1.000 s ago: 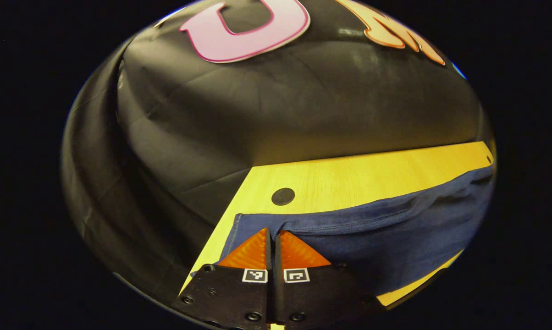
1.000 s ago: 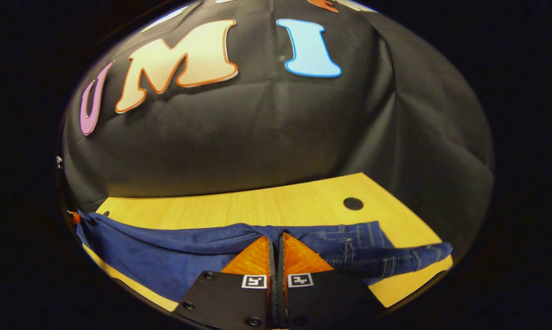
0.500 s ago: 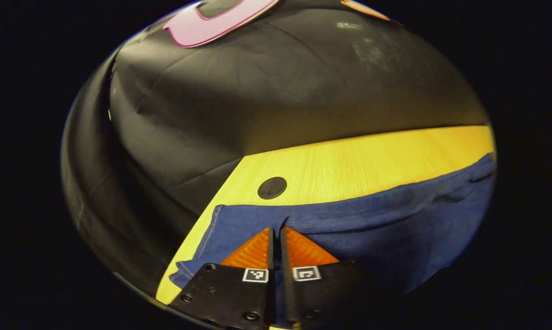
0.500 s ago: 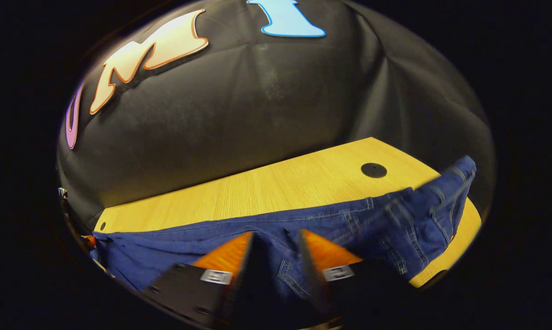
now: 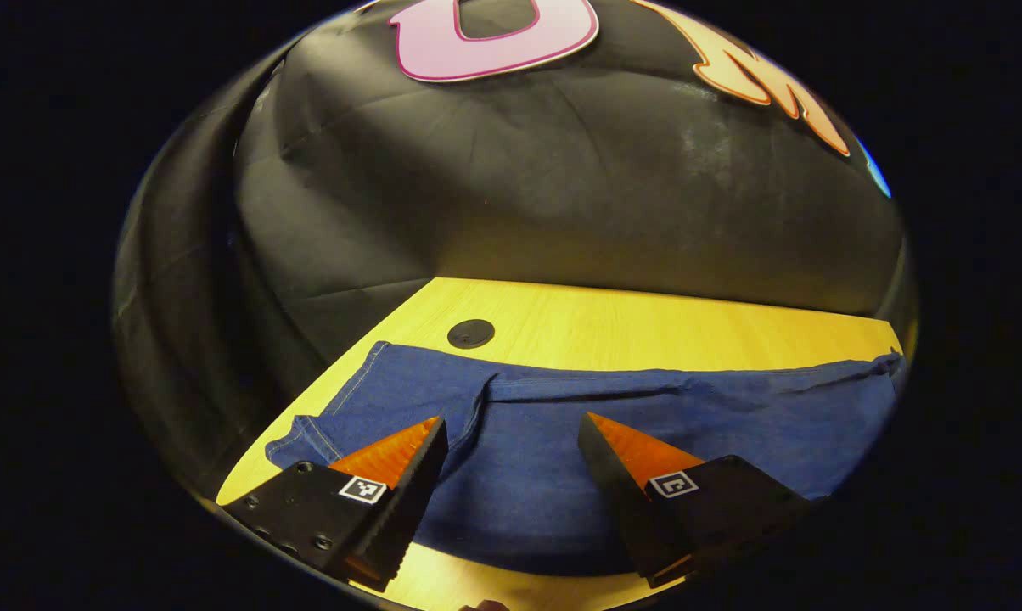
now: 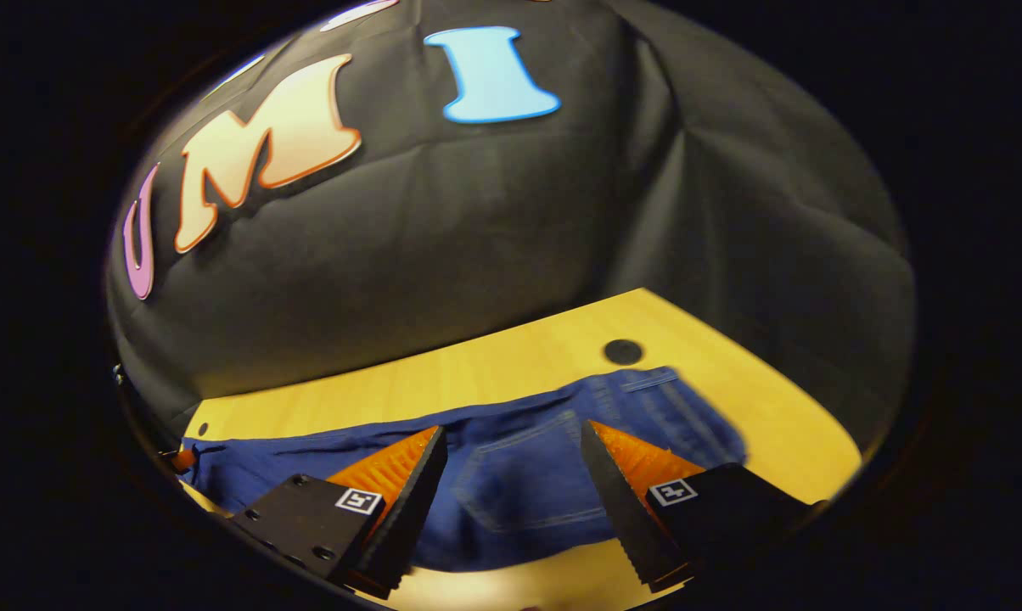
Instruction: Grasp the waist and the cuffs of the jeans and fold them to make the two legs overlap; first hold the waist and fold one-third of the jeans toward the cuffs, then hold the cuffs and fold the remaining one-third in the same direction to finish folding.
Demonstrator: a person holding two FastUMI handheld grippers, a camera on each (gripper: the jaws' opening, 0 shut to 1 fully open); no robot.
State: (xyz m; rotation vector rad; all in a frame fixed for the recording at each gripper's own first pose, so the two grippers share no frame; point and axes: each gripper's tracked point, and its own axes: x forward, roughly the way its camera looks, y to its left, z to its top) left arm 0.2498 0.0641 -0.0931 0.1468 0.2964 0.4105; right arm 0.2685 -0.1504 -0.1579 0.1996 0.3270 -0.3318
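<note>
Nearest us, the left gripper point(image 5: 511, 424) stands wide open, its fingers spread above the jeans point(image 5: 613, 424) and holding nothing. The right gripper point(image 6: 511, 433) is spread just as wide and is likewise empty. The jeans lie flat on the yellow table point(image 5: 647, 318), their long axis running across both views. At the left gripper's end we see a hemmed edge, which we take for the cuffs point(image 5: 324, 424). At the right gripper's end we see a pocket point(image 6: 519, 475) and the waist point(image 6: 647, 390).

We judge the legs already overlap. The next move then turns on the waist, and the right gripper is the nearer one.

Beyond the jeans, a round dark plug point(image 5: 470, 333) sits in the table just past the cuffs.
</note>
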